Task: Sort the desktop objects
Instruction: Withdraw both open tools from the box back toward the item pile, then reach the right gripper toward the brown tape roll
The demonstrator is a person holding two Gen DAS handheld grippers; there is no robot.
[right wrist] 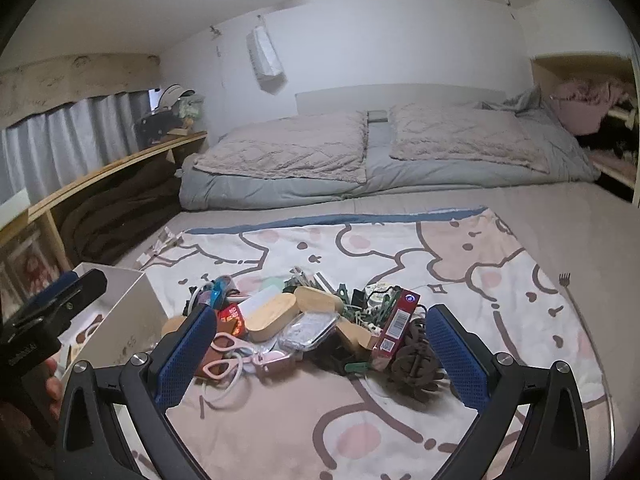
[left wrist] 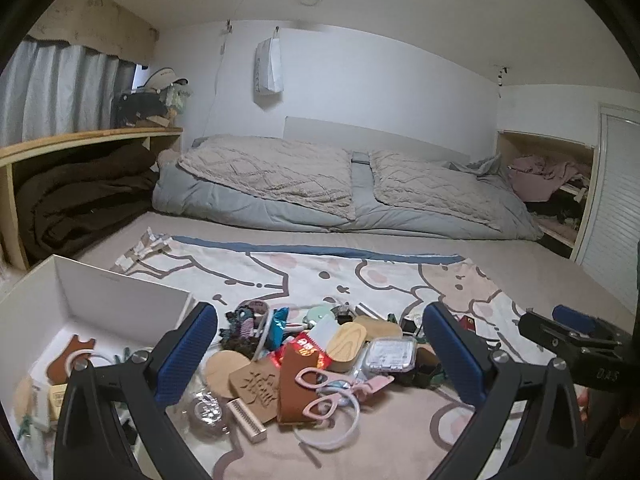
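Left gripper point(left wrist: 320, 360) spread wide, empty, above the pile point(left wrist: 320, 352); right gripper point(right wrist: 320, 356) just as wide, nothing pinched, over the same heap; pink scissors point(right wrist: 230, 354) lie at its near edge; white box point(left wrist: 80, 304) sits left on the blanket point(right wrist: 460, 248).

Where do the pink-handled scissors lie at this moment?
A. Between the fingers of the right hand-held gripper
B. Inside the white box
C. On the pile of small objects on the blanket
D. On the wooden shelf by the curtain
C: the pink-handled scissors rest on the pile on the cartoon blanket, outside the white box, and both hand-held grippers are open with nothing gripped.
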